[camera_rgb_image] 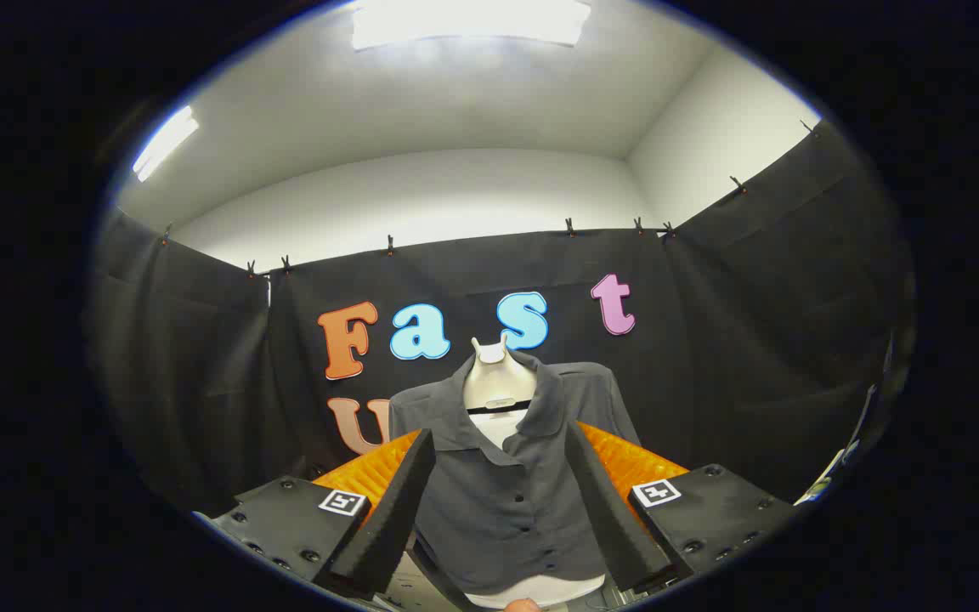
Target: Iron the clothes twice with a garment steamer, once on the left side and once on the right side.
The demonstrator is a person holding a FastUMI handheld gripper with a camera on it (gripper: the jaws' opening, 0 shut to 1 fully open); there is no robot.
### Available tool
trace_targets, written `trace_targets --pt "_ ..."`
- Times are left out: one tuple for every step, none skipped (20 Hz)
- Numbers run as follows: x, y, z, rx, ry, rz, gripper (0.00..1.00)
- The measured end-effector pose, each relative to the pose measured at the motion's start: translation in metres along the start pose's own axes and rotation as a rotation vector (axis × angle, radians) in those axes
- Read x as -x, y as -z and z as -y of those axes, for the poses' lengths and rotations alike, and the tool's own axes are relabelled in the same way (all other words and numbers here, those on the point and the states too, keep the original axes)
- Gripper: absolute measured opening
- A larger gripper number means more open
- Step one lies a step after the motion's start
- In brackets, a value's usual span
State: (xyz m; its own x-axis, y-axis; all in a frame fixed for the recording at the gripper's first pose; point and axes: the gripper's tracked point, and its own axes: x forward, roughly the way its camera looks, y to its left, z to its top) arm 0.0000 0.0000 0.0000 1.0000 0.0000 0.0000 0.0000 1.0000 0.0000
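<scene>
A dark grey button-up shirt [502, 510] hangs on a white mannequin torso [495, 380] in front of the black cloth wall. It faces me, collar open, with a row of dark buttons down the front. My gripper [498, 433] is open, and its two fingers [392, 510] stand wide apart on either side of the shirt's front. The shirt is beyond the fingertips and nothing lies between them. A dark curved strip [437, 576] crosses low between the finger bases; I cannot tell what it is.
Black cloth walls [200, 382] close the booth on the left, back and right. Some pale objects [829, 476] show at the far right, low down. A small bit of a hand [523, 605] shows just below the mannequin's white lower edge [540, 589].
</scene>
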Motion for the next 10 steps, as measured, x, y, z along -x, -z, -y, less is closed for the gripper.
trace_targets --pt "-0.007 0.004 0.004 -0.011 -0.014 -0.009 0.98" --pt "-0.013 0.008 0.008 -0.018 -0.023 -0.021 0.98" --pt "-0.017 0.011 0.011 -0.018 -0.029 -0.026 0.98" --pt "-0.022 0.012 0.014 -0.012 -0.035 -0.025 0.98" --pt "-0.025 0.013 0.014 -0.003 -0.040 -0.026 0.98" --pt "-0.031 0.015 0.013 0.002 -0.046 -0.030 0.98" --pt "-0.034 0.017 0.008 0.006 -0.056 -0.036 0.98" --pt "-0.039 0.020 0.003 0.008 -0.065 -0.042 0.98" --pt "-0.041 0.023 -0.002 0.010 -0.073 -0.049 0.98" --pt "-0.043 0.027 -0.010 0.012 -0.080 -0.057 0.98"
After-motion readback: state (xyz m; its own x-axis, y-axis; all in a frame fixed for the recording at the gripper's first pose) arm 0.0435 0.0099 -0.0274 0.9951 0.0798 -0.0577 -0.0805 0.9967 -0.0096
